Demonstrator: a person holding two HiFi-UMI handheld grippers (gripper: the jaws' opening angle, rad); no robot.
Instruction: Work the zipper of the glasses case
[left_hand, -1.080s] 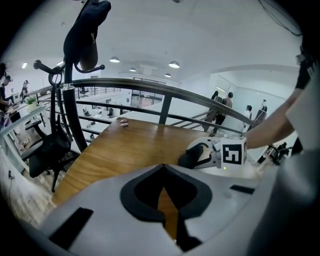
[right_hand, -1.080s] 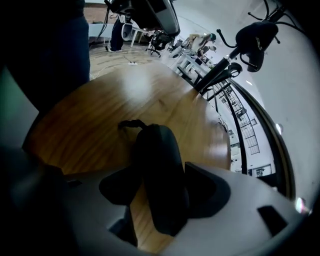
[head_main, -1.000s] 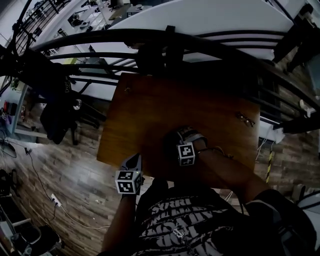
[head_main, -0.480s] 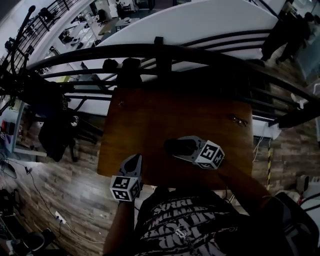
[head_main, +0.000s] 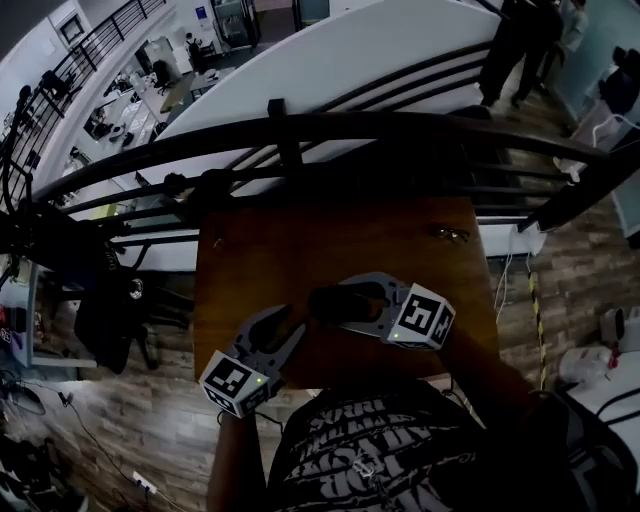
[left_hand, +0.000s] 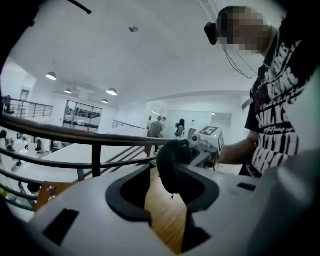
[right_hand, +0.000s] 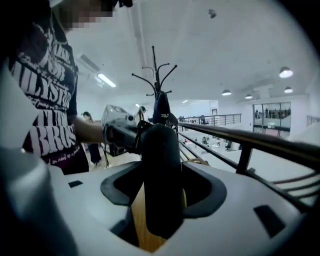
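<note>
Right hand-held gripper (right_hand: 159, 192): its jaws are closed on the glasses case (right_hand: 160, 175). The dark case stands between the two pads, and both pads press against its sides. In the head view this hand-held gripper (head_main: 352, 303) reaches in from the right, with its marker cube (head_main: 426, 318) towards the person. It holds the glasses case (head_main: 334, 298) above the near middle of the wooden surface (head_main: 300, 235).

Left hand-held gripper (left_hand: 162, 192): its jaws stand apart and grip nothing. In its own view the glasses case (left_hand: 172, 162) sits just past the tips, close to the jaw on the right of that view. Contact between the case and that jaw cannot be confirmed. A small tab (left_hand: 172, 196) hangs below the lower edge of the case, but it is too small to identify. In the head view the left hand-held gripper (head_main: 288, 328) comes in from the near left edge of the surface, with its tips just beside the left end of the case.

Surroundings: a dark railing (head_main: 330, 125) runs along the far side of the surface. A small metallic item (head_main: 450, 233) lies near the far right corner, well apart from the case. A coat stand (right_hand: 159, 75) shows behind the case in the right gripper view.
</note>
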